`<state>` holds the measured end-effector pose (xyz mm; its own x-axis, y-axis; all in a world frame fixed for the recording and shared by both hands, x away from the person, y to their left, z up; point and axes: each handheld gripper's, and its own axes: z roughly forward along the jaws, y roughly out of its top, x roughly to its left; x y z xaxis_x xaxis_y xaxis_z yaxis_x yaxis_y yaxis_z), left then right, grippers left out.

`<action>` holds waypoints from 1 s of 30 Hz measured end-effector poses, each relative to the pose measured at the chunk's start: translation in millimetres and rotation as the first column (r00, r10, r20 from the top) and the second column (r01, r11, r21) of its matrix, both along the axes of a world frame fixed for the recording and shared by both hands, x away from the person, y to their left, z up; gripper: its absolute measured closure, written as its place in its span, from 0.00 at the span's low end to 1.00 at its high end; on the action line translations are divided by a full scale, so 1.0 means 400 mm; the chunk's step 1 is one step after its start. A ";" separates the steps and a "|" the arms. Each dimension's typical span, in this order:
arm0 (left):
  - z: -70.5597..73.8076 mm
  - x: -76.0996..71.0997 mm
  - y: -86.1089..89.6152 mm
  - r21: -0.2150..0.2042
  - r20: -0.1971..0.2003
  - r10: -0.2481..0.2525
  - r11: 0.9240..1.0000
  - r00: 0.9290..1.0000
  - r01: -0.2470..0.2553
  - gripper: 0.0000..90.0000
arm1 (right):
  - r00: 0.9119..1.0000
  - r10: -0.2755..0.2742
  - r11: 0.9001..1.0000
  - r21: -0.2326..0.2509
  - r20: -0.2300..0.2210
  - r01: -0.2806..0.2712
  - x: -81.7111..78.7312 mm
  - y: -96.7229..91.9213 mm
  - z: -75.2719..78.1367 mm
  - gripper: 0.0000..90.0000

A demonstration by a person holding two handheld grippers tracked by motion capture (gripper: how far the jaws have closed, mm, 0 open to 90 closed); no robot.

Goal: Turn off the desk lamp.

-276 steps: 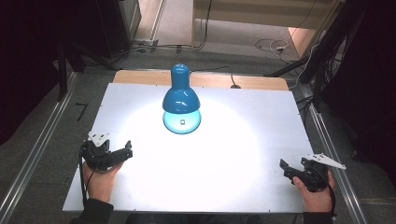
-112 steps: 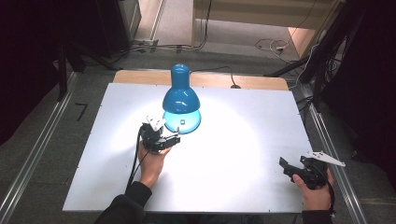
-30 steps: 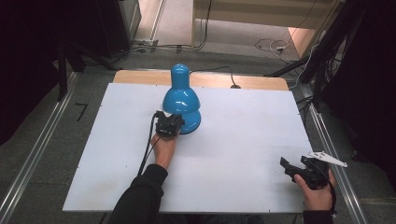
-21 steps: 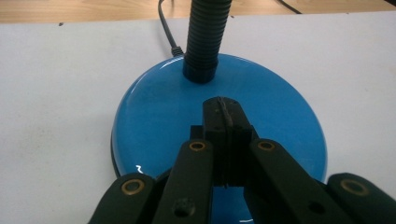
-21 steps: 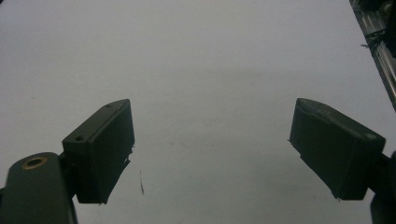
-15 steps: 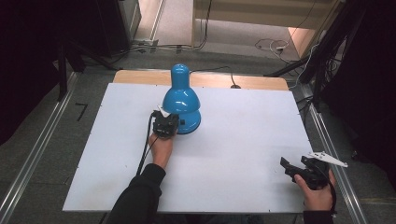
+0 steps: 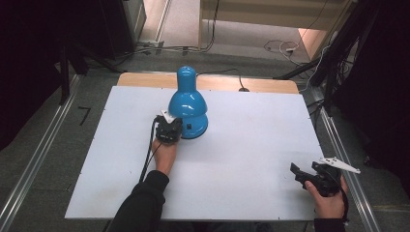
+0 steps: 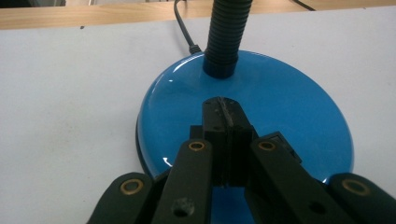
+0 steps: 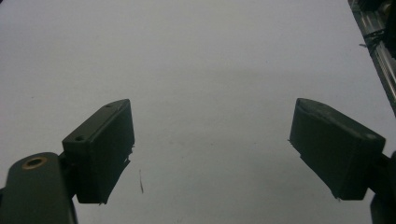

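The blue desk lamp (image 7: 187, 104) stands toward the far middle of the white tabletop (image 7: 251, 145), its shade bent down over its round base (image 8: 280, 107). The left gripper (image 7: 168, 129) has its jaws pressed together with nothing between them, their tips over the near part of the glossy base, just in front of the black ribbed neck (image 8: 226, 32) that rises from it. Whether the tips touch the base cannot be told. A black cord (image 8: 184, 28) leaves the base toward the wooden strip (image 7: 261, 84) at the tabletop's far edge. The right gripper (image 9: 212, 149) is well apart, near the right front corner, its jaws spread wide over bare tabletop, holding nothing.
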<state>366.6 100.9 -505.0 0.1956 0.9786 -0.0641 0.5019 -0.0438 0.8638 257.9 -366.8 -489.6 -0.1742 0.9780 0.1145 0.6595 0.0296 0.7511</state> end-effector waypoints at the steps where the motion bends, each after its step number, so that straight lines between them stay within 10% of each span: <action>1: -0.001 0.000 0.002 -0.006 0.005 0.005 1.000 1.000 -0.005 0.98 | 1.000 0.000 1.000 0.000 0.000 0.000 0.000 0.000 0.000 0.14; 30: 0.016 -0.085 0.154 -0.073 -0.022 0.060 0.995 0.998 -0.061 0.53 | 1.000 -0.007 1.000 0.004 0.001 0.007 -0.005 -0.001 0.002 0.14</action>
